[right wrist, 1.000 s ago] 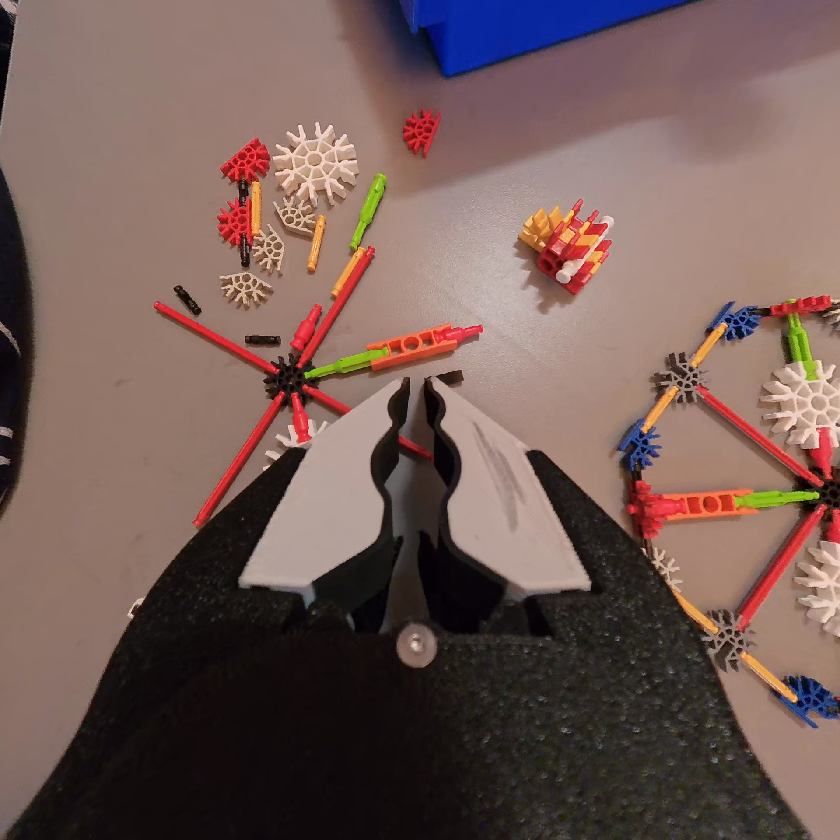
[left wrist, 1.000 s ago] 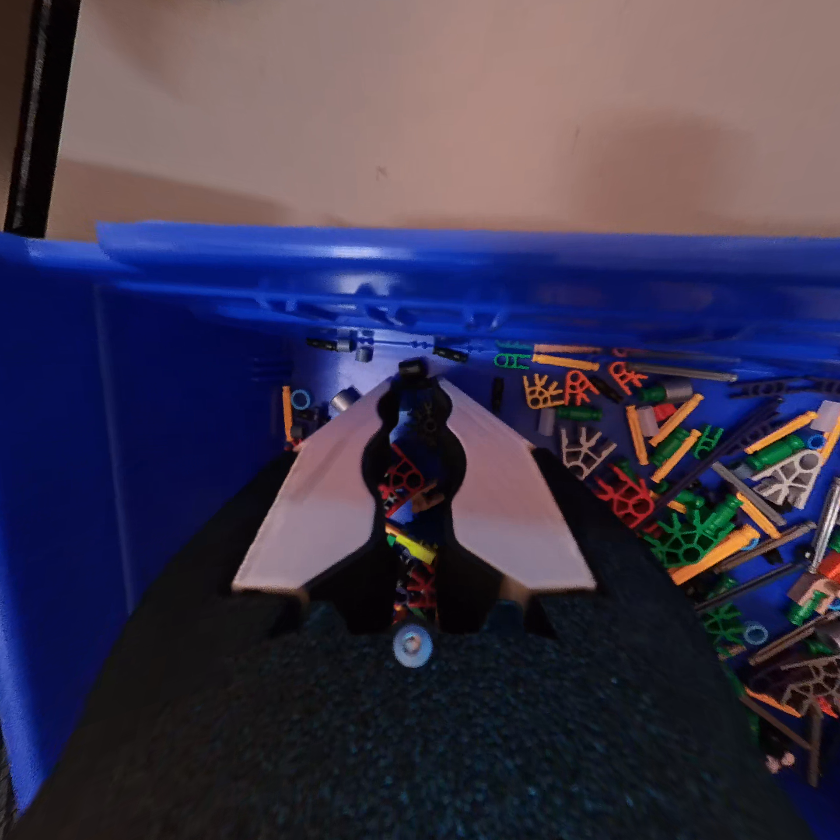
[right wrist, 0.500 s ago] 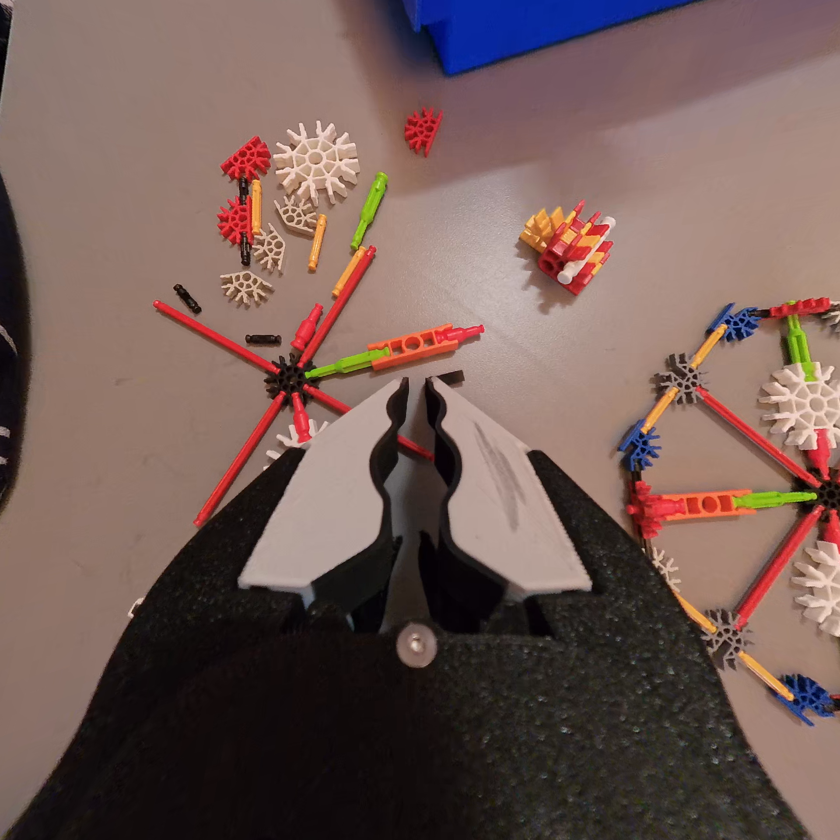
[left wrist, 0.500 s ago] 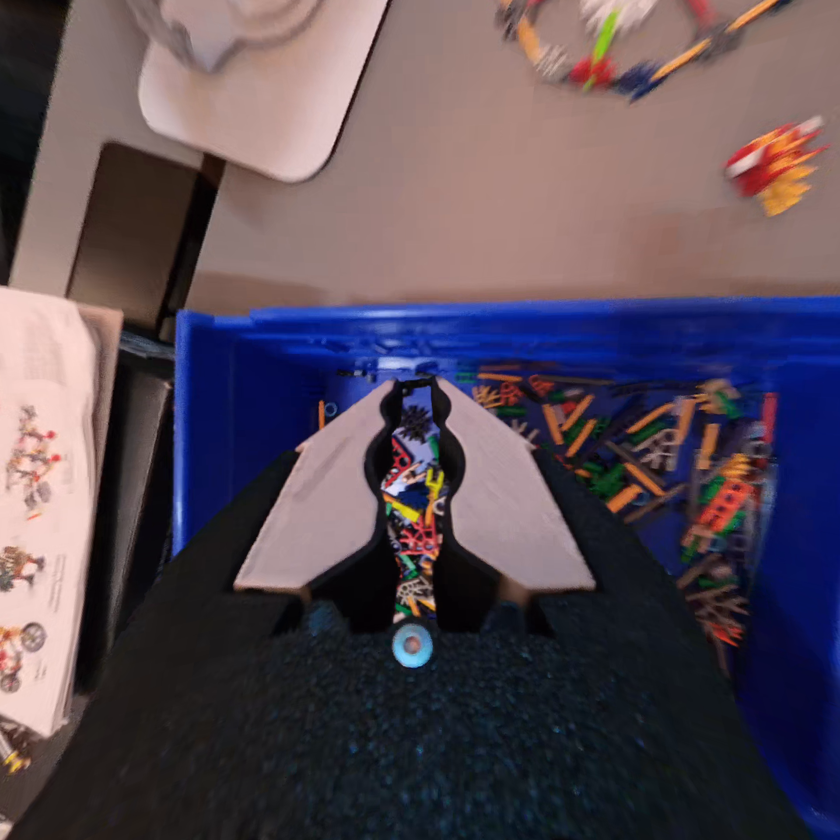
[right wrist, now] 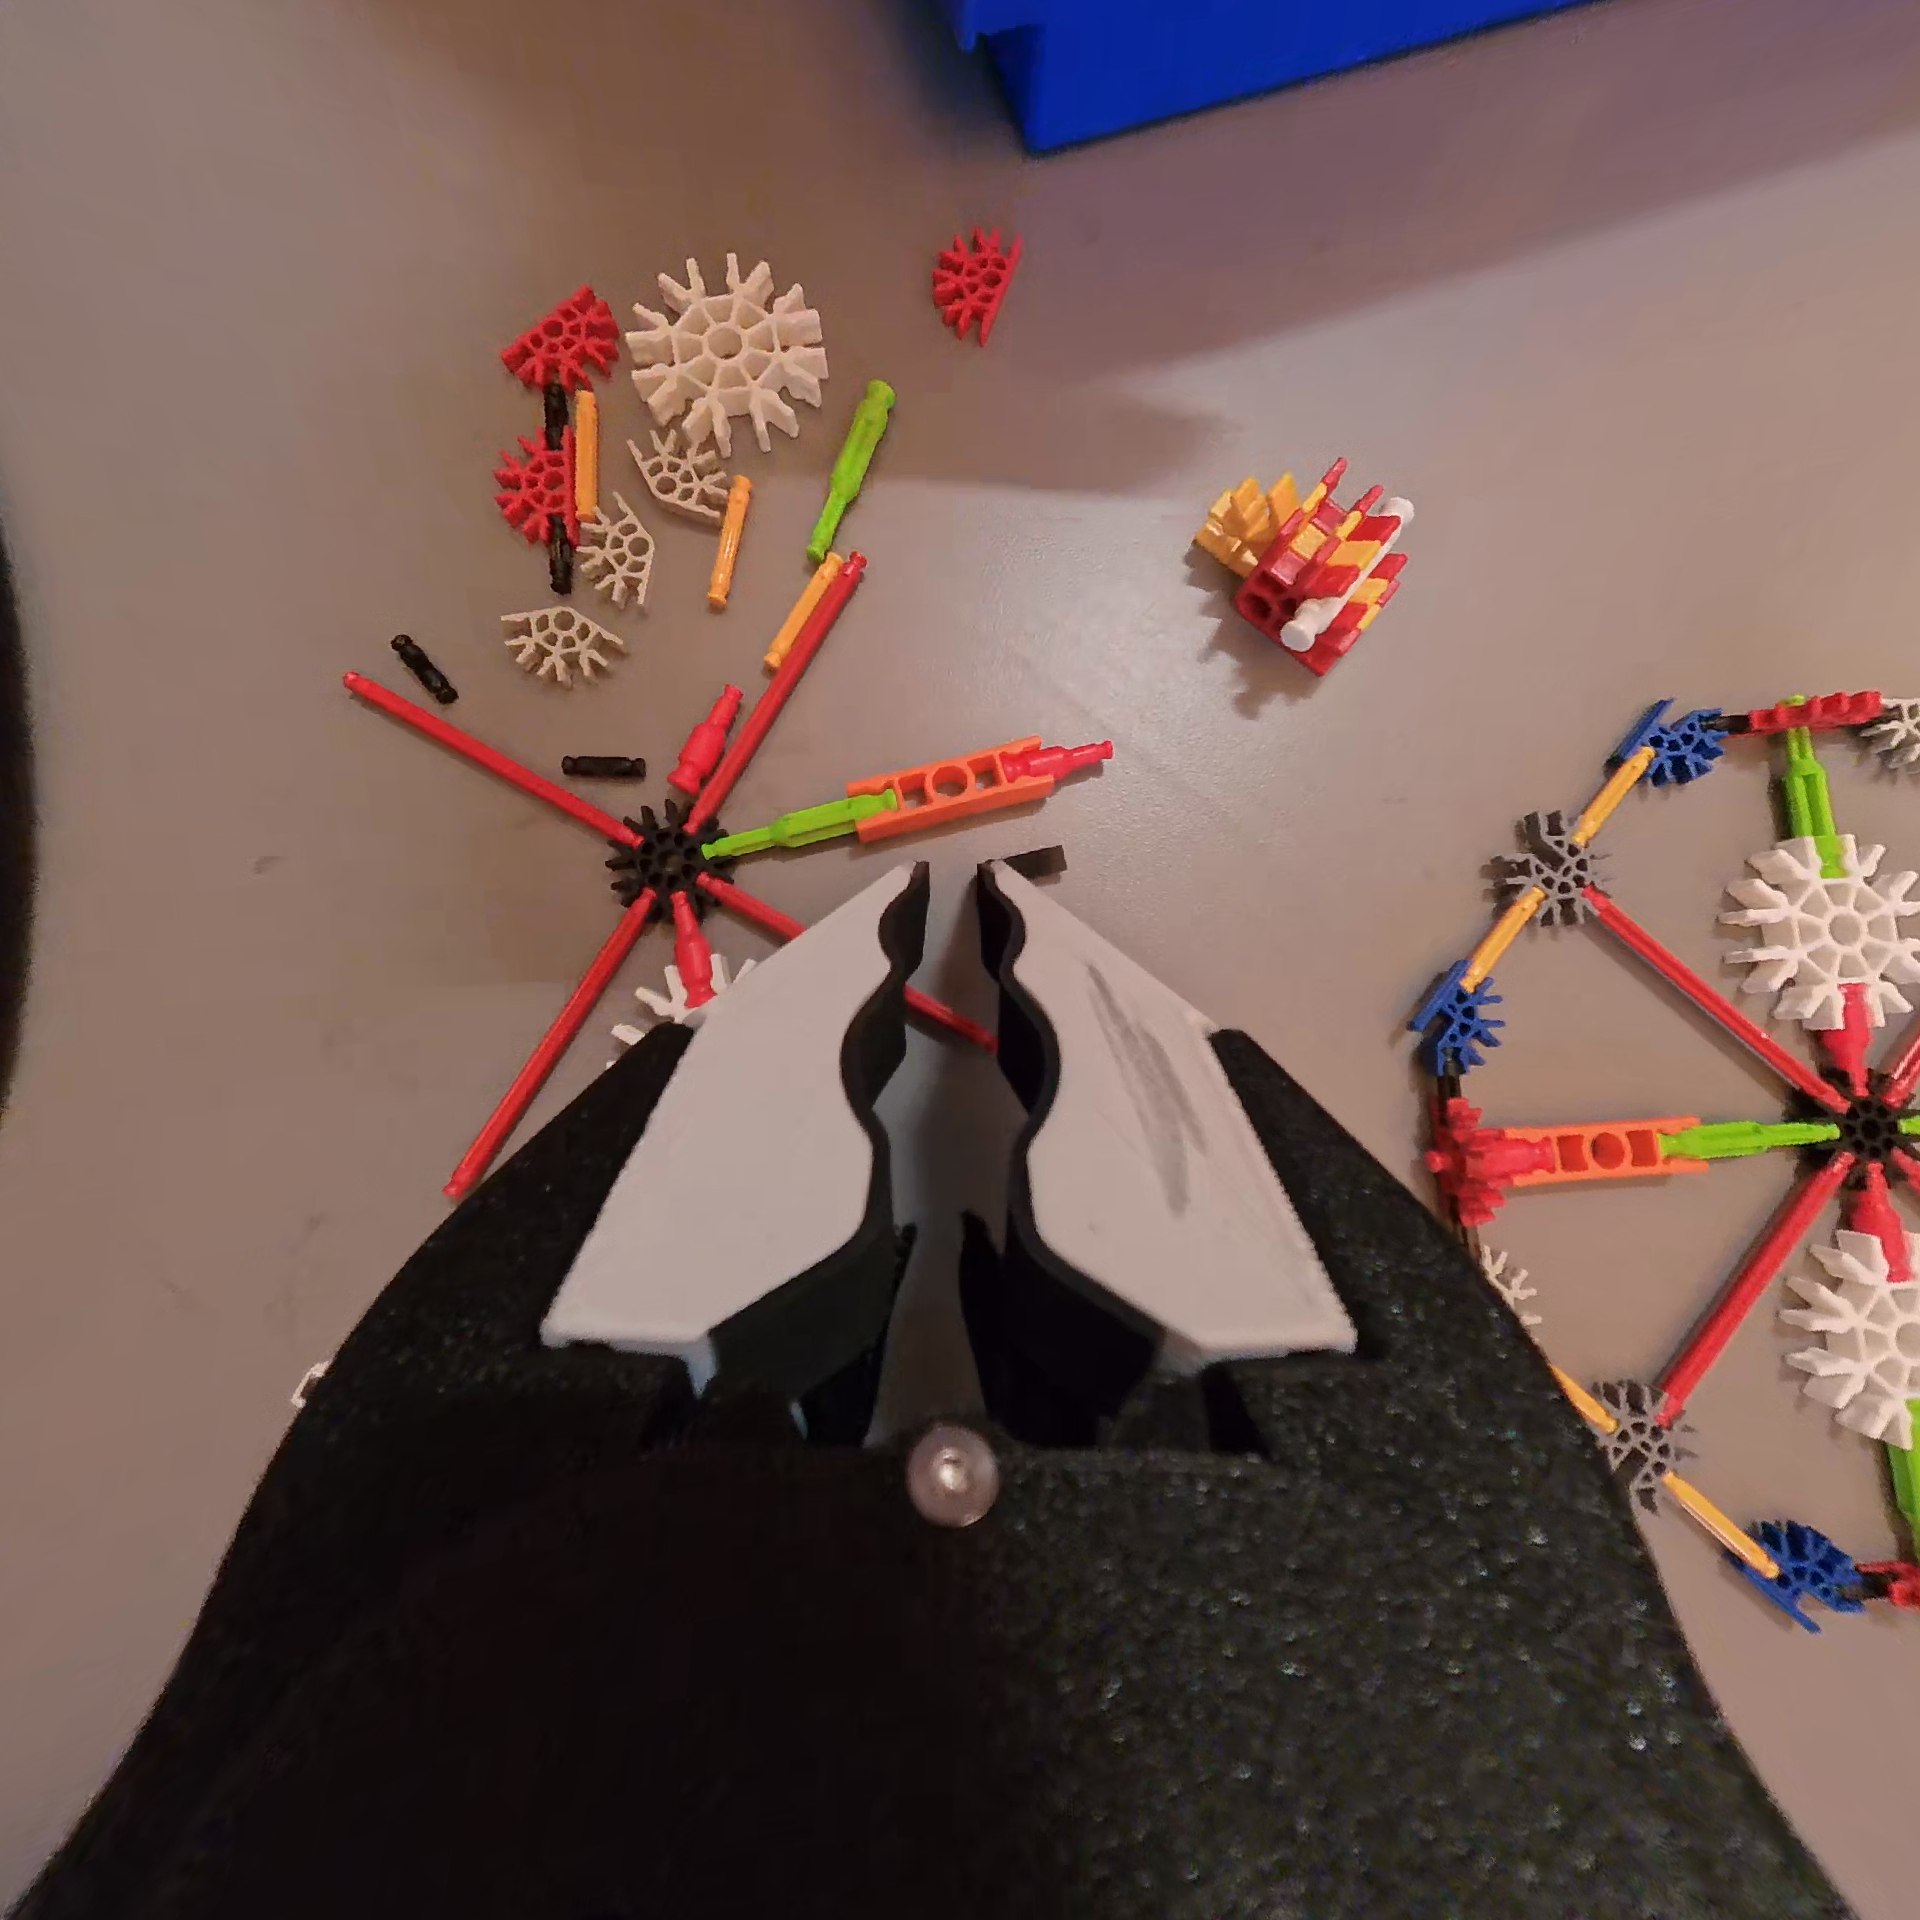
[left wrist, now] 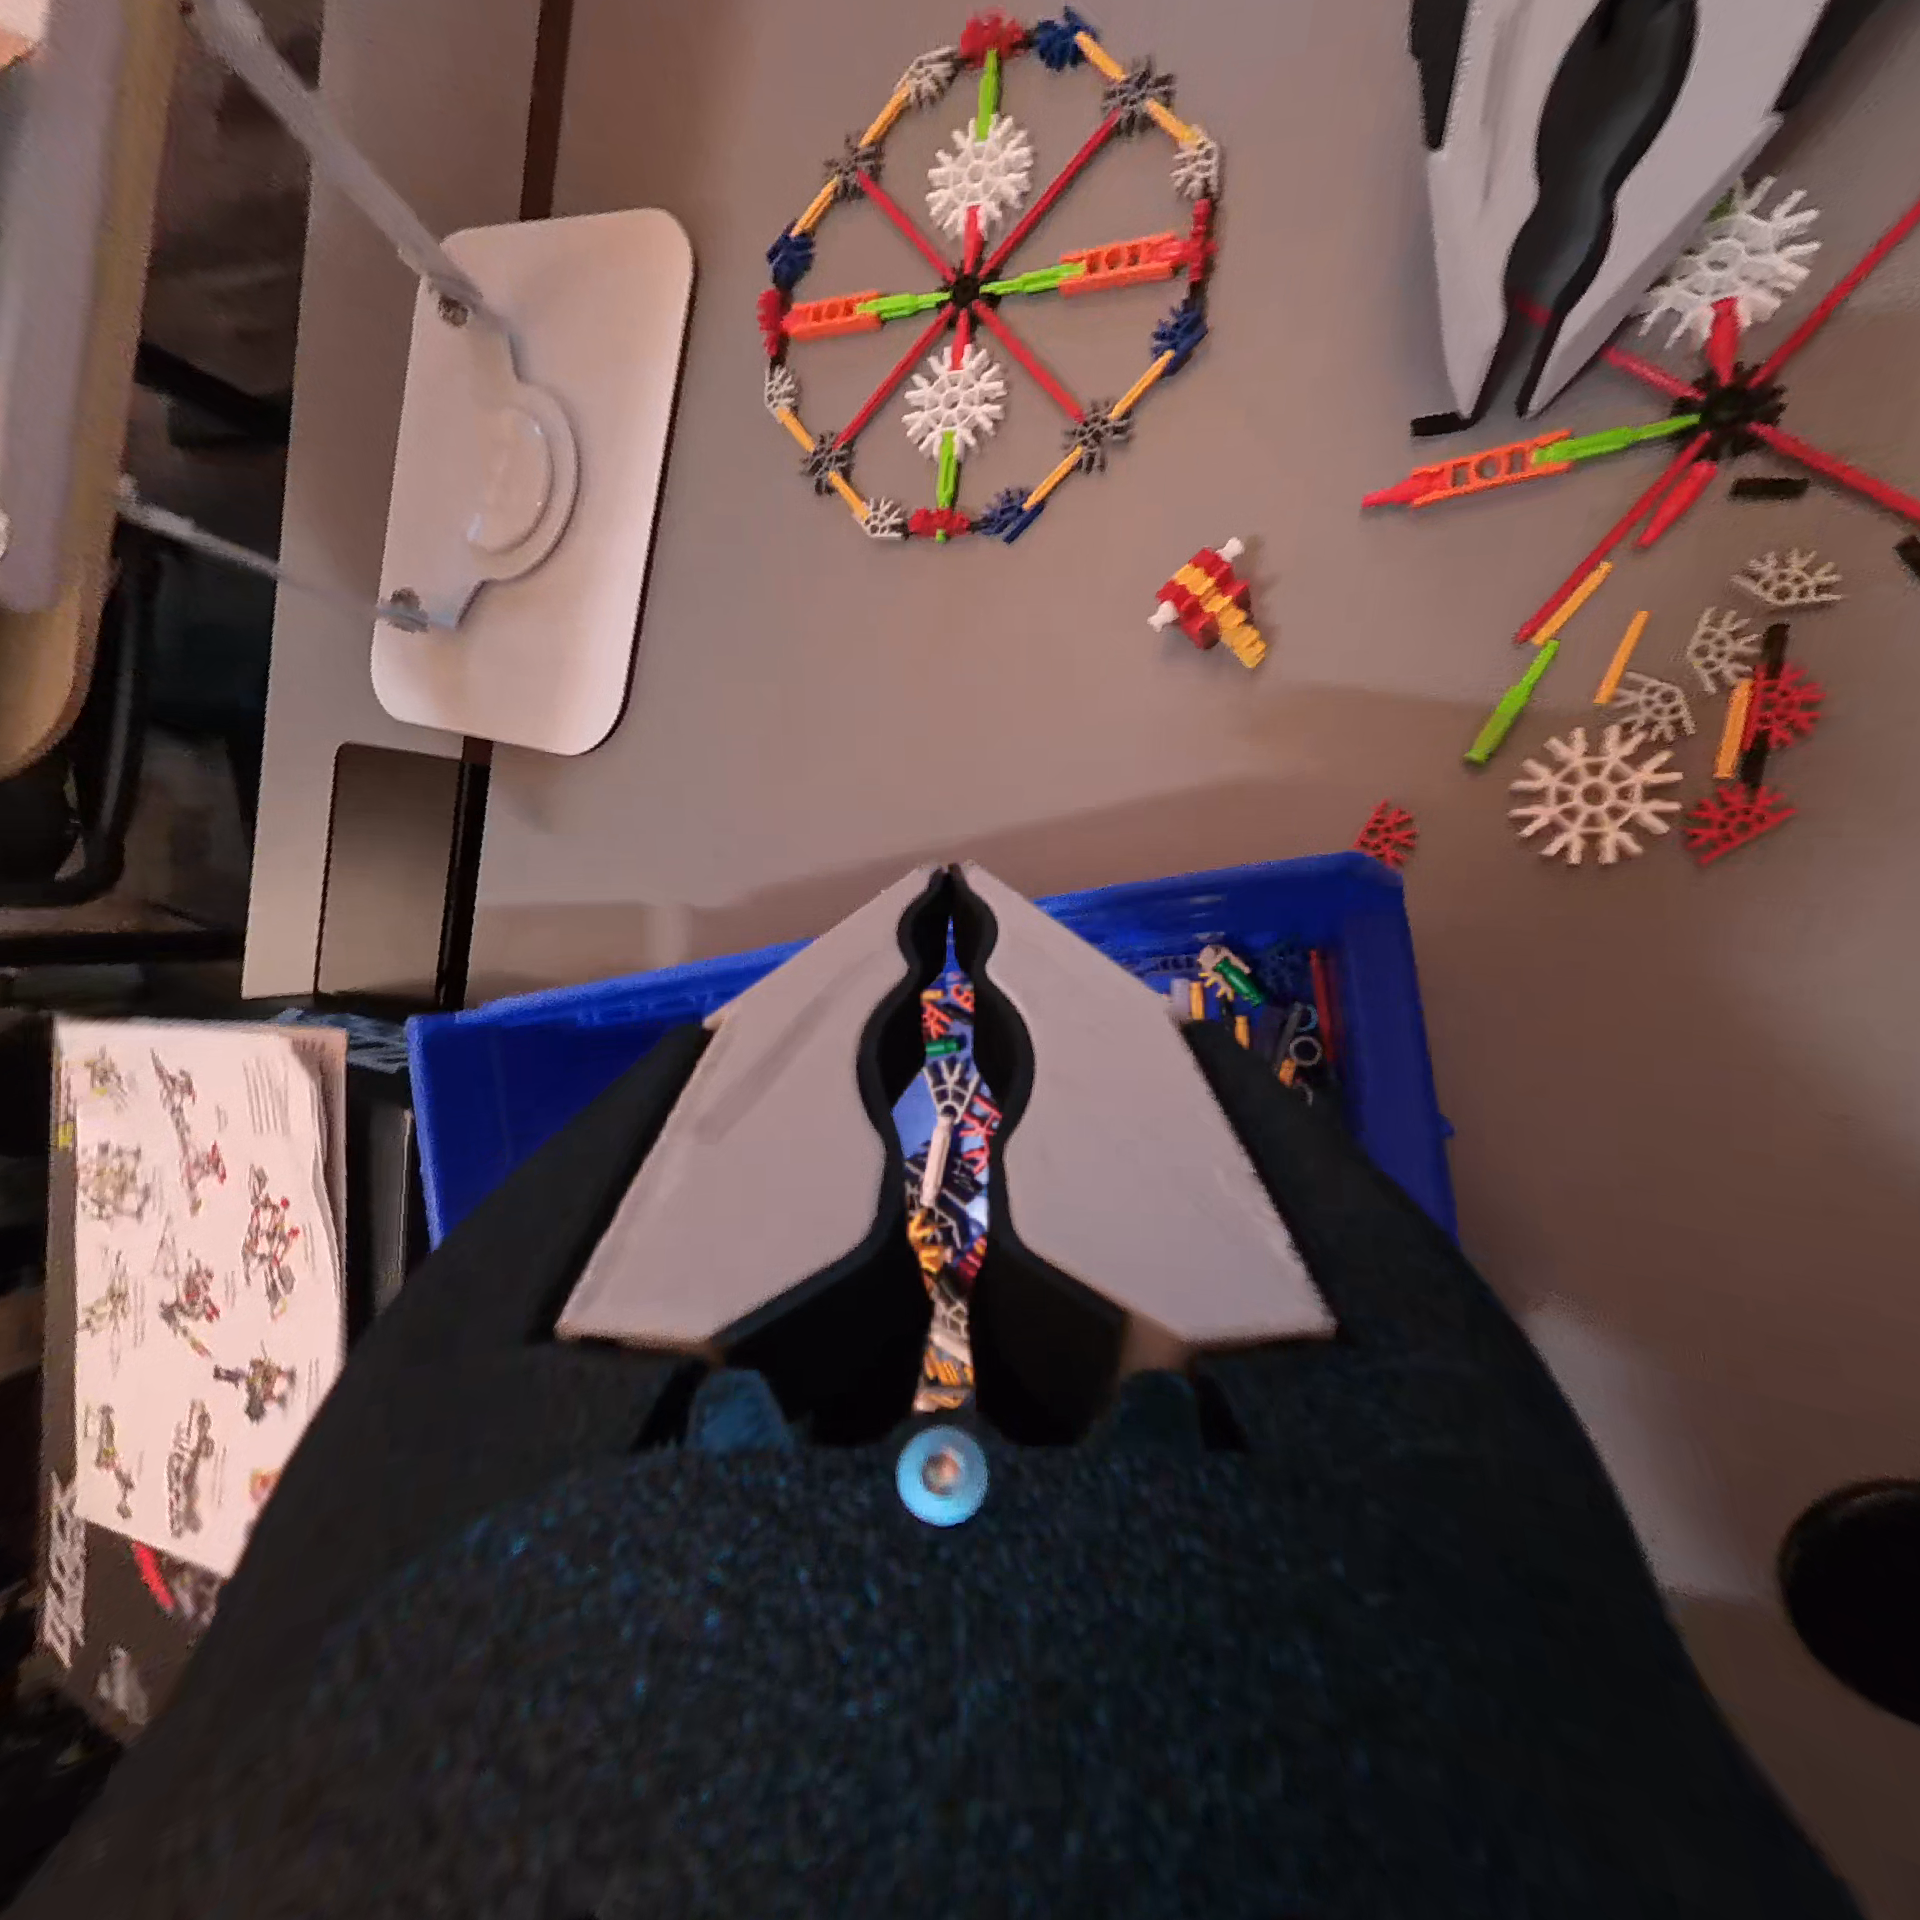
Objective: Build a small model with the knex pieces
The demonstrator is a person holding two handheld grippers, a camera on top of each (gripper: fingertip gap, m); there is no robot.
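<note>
My left gripper is shut, its tips together above the far rim of a blue bin full of small coloured rods and connectors. I see nothing between its tips. My right gripper hovers low over the grey table with a narrow gap between its jaws and nothing in it. It also shows in the left wrist view. A tiny black piece lies beside its right fingertip. Just beyond it is a part-built wheel with a black hub, red spokes and an orange-green arm.
A finished spoked wheel lies on the table, at the right edge of the right wrist view. A red-yellow cluster, a white snowflake connector and loose rods lie about. A white stand base and an instruction sheet are at left. Tip to tip, the grippers are about 20 centimetres apart. The white snowflake connector is closer to my right gripper, around 11 centimetres from its tips; the left tips are 20 centimetres off. My left wrist view looks at it from another angle.
My left gripper has risen out of the blue bin, still shut, and now looks down on the bin and the table. The right gripper has barely moved.
</note>
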